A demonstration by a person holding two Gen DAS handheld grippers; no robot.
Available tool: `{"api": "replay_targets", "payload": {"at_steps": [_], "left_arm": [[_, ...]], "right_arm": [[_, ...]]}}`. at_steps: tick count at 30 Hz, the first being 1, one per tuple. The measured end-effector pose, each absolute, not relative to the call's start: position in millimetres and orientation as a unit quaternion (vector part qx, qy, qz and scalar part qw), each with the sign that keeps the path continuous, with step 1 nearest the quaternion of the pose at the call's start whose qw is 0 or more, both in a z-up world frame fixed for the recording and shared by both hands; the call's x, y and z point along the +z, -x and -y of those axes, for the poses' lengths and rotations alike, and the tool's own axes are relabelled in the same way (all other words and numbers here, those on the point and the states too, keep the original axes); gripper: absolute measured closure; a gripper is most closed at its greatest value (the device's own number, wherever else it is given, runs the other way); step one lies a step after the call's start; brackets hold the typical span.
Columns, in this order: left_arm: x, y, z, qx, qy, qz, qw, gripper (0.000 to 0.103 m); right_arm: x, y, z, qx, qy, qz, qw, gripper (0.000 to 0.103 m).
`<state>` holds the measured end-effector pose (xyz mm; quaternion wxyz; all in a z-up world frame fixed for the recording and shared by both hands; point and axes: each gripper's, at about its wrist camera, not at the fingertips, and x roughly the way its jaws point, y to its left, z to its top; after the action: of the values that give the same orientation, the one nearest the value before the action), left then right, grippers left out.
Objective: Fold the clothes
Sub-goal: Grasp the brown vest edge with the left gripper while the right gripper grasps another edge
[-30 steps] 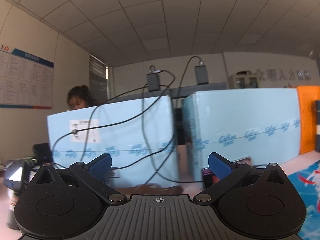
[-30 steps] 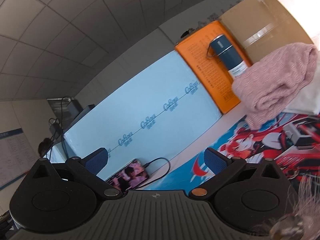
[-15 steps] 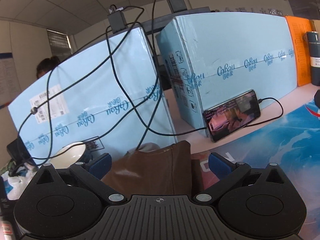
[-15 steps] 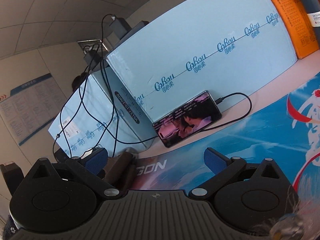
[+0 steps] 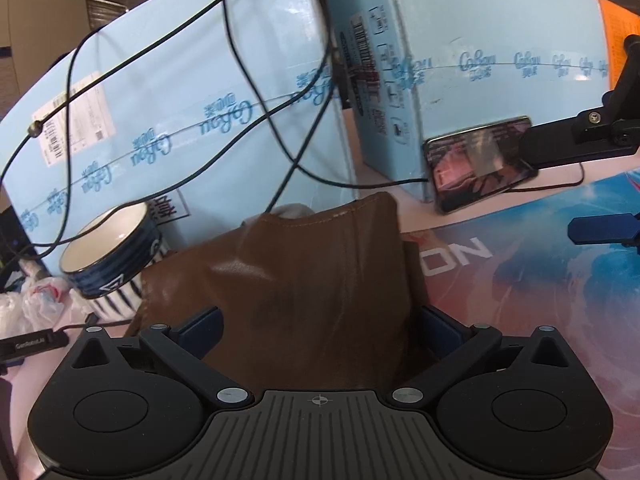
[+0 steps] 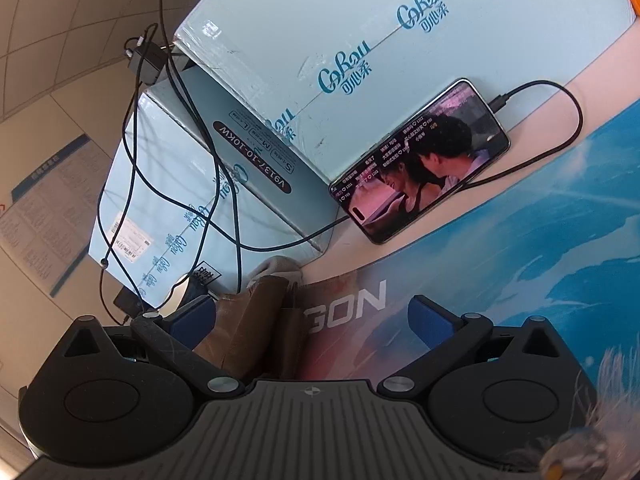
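Observation:
A brown leather-like garment [image 5: 308, 280] lies folded in a pile at the left end of the printed desk mat [image 5: 540, 280]. My left gripper [image 5: 320, 330] is open, its blue fingers on either side of the pile's near part. The garment also shows in the right wrist view [image 6: 256, 320], low and left of centre. My right gripper [image 6: 310, 320] is open and empty, its left finger beside the garment's edge. The right gripper's arm and one blue finger [image 5: 600, 232] show at the right edge of the left wrist view.
Two light blue cardboard boxes [image 5: 180, 120] [image 6: 380, 40] stand behind the mat with black cables [image 5: 280, 80] hanging over them. A phone [image 6: 420, 160] playing video leans on the right box. A blue striped bowl [image 5: 108, 252] and plastic bags [image 5: 36, 300] sit left of the garment.
Both grippers have tilted down from the ceiling and far boxes toward the table and moved close to the brown garment. Both stay open.

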<state>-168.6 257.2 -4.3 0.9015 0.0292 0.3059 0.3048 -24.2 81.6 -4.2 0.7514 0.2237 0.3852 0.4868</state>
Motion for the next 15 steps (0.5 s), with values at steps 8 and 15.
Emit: {"api": "replay_targets", "payload": {"at_steps": [8, 15], "left_arm": [[6, 190, -283, 0.353, 0.022, -0.274, 0.894, 0.000], [-3, 185, -293, 0.308, 0.035, -0.285, 0.907, 0.038]], "right_arm": [[-12, 22, -115, 0.512, -0.236, -0.420, 0.711, 0.000], [-18, 31, -150, 0.526, -0.193, -0.439, 0.702, 0.002]]}}
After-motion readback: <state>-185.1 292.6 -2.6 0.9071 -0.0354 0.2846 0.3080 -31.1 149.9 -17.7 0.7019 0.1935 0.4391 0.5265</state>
